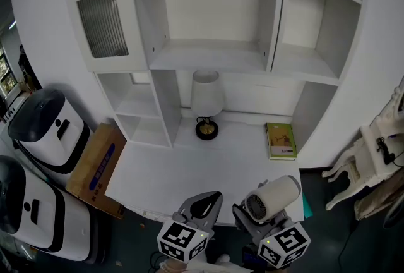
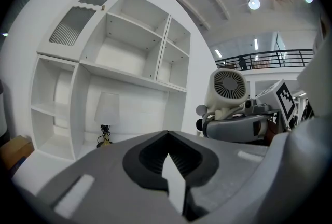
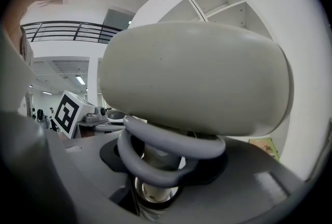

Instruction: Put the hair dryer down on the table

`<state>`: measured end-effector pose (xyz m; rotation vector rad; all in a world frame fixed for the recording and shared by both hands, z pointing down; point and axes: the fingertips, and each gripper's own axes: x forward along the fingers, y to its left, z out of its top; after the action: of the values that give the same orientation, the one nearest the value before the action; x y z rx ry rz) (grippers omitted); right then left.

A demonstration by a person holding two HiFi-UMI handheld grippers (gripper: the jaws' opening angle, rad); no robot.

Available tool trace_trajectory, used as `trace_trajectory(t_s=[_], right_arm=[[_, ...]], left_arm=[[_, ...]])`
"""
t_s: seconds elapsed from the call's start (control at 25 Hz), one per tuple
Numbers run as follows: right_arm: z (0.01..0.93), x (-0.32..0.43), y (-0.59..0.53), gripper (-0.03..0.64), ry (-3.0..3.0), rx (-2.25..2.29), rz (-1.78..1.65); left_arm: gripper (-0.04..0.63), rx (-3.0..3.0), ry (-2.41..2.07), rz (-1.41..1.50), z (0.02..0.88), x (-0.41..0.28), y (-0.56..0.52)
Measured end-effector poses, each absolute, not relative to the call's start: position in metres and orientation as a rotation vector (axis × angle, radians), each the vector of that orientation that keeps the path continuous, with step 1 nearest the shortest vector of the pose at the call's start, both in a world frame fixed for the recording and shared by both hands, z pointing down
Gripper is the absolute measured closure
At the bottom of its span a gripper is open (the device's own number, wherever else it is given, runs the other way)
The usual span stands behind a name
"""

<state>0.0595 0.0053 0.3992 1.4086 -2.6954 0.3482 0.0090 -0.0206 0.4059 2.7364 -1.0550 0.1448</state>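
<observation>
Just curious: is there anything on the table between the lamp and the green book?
Nothing: in the head view the white table is bare between lamp and book.

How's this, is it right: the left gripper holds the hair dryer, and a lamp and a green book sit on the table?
Not quite: the right gripper holds the hair dryer, its handle between the jaws in the right gripper view. The lamp and green book do sit on the table.
</observation>
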Motion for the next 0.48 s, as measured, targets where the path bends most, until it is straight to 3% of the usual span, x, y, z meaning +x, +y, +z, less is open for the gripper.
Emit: trace_trajectory(t_s=[0.48], right_arm=[[0.403, 0.036, -0.047, 0.371, -2.641, 1.497, 0.366]], left_arm=[[0.595, 2.767, -0.940, 0.152, 0.409, -0.009, -0.076]])
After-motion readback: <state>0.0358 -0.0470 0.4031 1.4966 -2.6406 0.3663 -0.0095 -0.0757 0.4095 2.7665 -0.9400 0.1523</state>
